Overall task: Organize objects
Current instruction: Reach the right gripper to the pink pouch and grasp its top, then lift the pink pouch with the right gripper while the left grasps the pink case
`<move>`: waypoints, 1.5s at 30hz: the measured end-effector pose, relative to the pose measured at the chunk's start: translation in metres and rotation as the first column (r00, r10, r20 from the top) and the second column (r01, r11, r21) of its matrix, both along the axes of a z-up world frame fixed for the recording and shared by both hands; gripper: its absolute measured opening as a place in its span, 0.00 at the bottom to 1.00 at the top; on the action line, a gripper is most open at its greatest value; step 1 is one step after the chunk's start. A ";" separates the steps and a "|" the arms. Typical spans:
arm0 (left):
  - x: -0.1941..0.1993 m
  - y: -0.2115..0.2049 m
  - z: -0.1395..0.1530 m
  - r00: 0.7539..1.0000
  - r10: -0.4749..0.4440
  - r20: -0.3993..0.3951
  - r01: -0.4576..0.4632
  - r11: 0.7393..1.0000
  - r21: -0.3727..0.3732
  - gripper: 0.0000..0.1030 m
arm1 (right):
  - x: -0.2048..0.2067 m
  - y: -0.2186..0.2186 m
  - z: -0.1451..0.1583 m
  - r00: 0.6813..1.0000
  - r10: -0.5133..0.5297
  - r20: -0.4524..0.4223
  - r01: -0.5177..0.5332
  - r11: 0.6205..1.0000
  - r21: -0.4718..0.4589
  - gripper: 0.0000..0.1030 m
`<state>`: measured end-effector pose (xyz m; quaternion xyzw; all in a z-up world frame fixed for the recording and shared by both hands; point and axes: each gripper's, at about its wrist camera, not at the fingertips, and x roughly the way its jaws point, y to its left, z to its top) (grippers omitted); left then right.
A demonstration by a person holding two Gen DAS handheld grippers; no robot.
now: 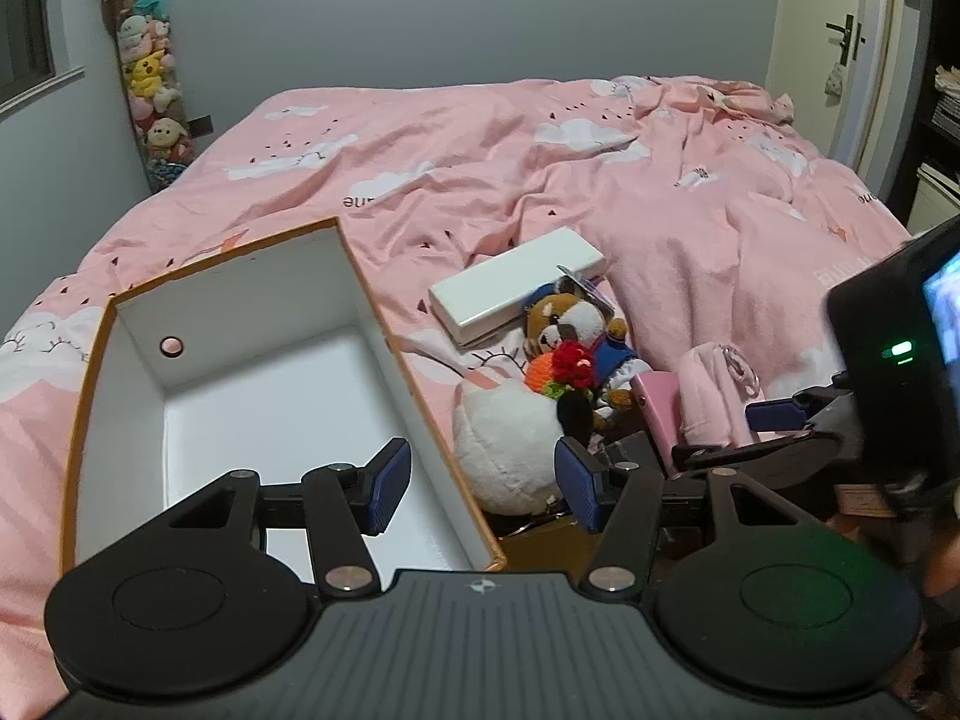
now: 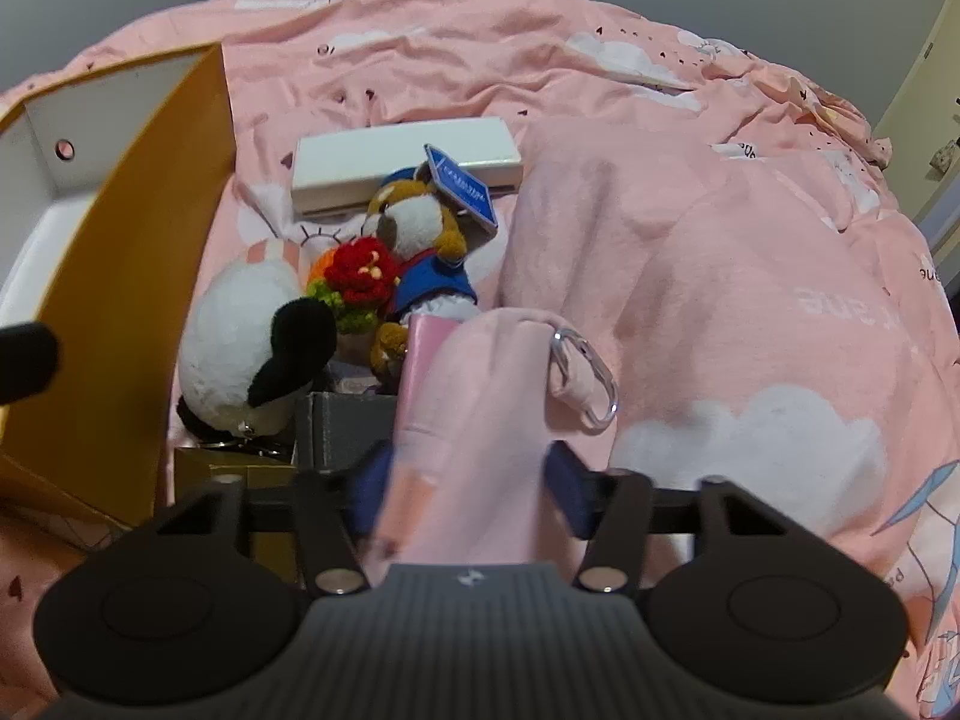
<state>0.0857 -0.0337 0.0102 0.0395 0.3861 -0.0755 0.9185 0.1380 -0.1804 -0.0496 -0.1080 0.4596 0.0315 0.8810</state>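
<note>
A bed point(image 1: 420, 138) under a rumpled pink quilt point(image 2: 690, 252) printed with white clouds fills both views. On its near left part sits an open cardboard box point(image 1: 360, 294), orange-brown outside and white inside, with nothing showing on its white floor. Just right of the box lies a cluster of things. A long white case point(image 1: 516, 282) lies flat on the quilt at the far end of it. Nearer, a white plush toy with black patches point(image 2: 240, 330) rests close beside the box's wall. Behind that sits a brown plush animal in a blue outfit point(image 2: 420, 240) with a blue tag, and a red and orange knitted flower bunch point(image 2: 360, 270) lies against its front. A grey box point(image 2: 348, 426) lies under the near end of the pile.

The left gripper point(image 1: 483, 483) hangs over the box's right wall, its blue-padded fingers standing wide with nothing between them. The right gripper point(image 2: 462, 480) reaches into the cluster, and its fingers press on a soft pink pouch point(image 2: 480, 396) that carries a silver carabiner point(image 2: 591, 378). A pink card-like flat piece point(image 2: 423, 360) stands against the pouch's left side.
</note>
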 end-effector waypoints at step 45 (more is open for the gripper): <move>0.098 -0.095 -0.066 0.938 -0.237 -0.255 0.166 0.949 -0.269 0.35 | -0.003 -0.125 0.019 0.994 -0.098 -0.043 0.107 0.911 0.397 0.39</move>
